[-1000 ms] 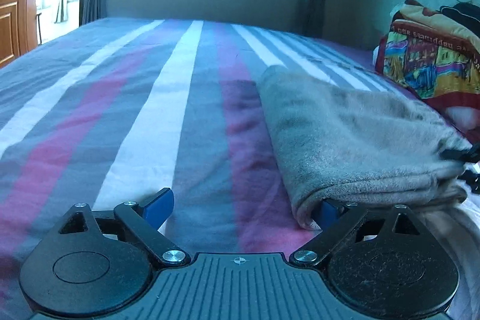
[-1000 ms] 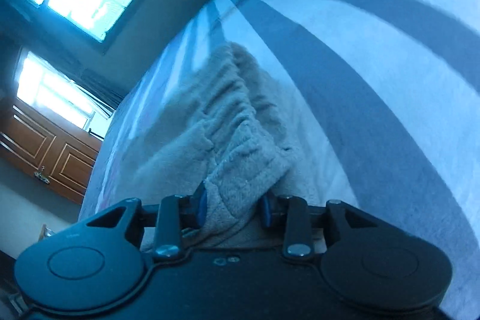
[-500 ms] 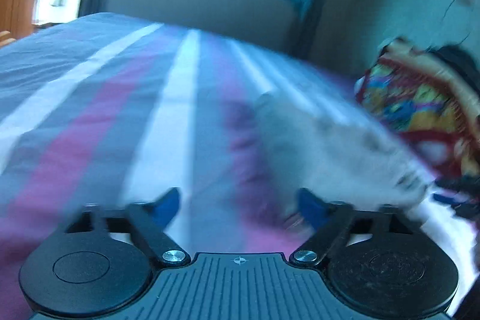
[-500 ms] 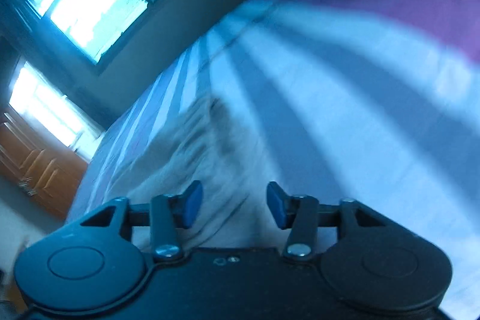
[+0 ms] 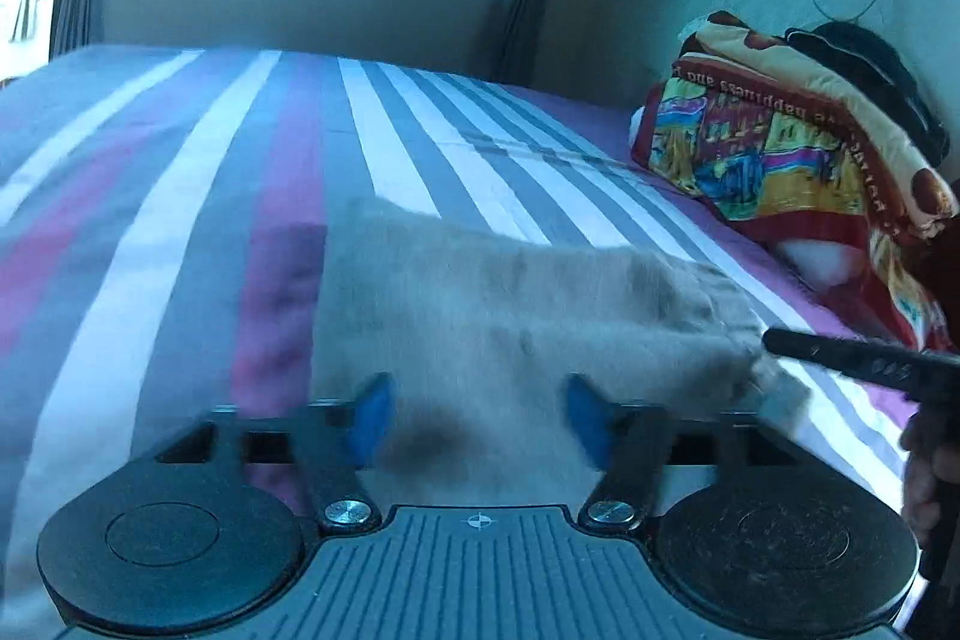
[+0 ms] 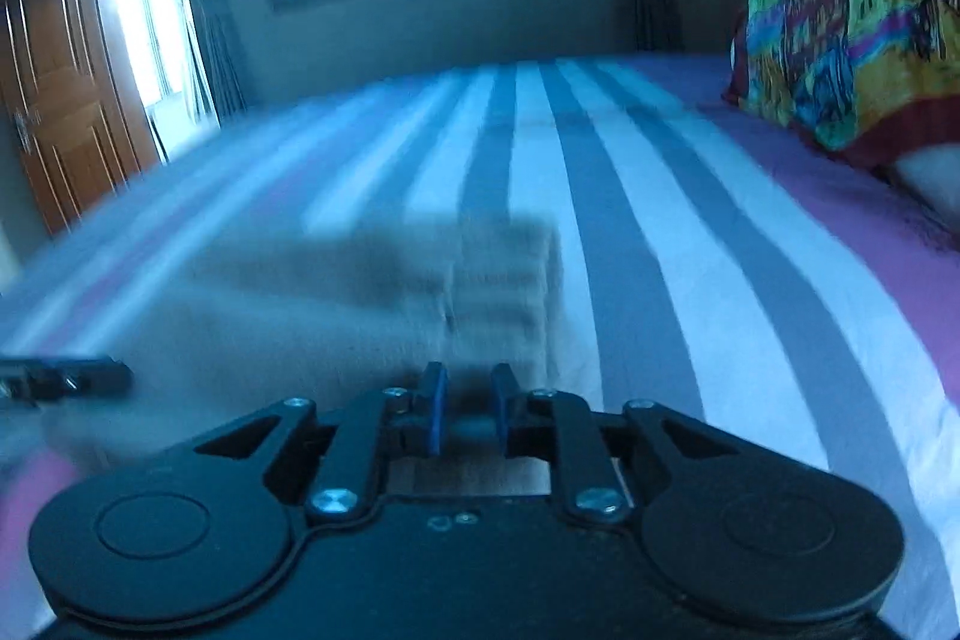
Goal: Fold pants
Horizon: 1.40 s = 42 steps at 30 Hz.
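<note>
Across the striped bed (image 5: 180, 196) your pants (image 5: 516, 304) lie as a compact grey bundle, already folded over on themselves, with a bright blanket (image 5: 792, 142) heaped well apart at the right wall. Judging by that shape, you are at the last part of the fold: either closing it once more or squaring it up. Your left gripper (image 5: 477, 421) hangs just above the near edge of the bundle, its blue pads spread wide with cloth showing between them but nothing pinched. Your right gripper (image 6: 469, 415) sits at the bundle's right near corner, where the gathered waistband (image 6: 510, 274) shows as ridges; its pads are drawn near together with a narrow gap, and motion blur keeps you from telling whether any cloth is caught in it. In the left view its black finger reaches the right end of the bundle. The next move likely calls for both grippers to take the near edge at matching spots, with enough layers in each pinch that the fold carries over whole. Keep the two ends level, or the loose corner may sag and skew the stack.
</note>
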Each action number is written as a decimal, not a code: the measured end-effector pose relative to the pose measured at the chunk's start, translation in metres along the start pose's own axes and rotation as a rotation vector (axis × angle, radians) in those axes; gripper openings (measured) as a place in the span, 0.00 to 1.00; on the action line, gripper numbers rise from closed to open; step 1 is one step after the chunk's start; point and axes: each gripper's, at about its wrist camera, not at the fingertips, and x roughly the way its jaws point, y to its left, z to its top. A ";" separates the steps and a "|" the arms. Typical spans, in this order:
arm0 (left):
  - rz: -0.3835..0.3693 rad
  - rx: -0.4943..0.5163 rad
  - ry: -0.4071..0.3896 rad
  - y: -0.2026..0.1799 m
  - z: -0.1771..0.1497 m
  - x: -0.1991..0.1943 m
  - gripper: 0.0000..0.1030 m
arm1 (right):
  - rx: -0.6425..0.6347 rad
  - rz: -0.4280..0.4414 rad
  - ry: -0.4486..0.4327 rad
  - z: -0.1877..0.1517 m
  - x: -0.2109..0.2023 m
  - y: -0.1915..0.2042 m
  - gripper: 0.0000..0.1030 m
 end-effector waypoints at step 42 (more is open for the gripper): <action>0.106 0.065 0.232 0.022 0.006 0.022 0.97 | 0.225 0.033 0.253 -0.016 0.026 -0.035 0.83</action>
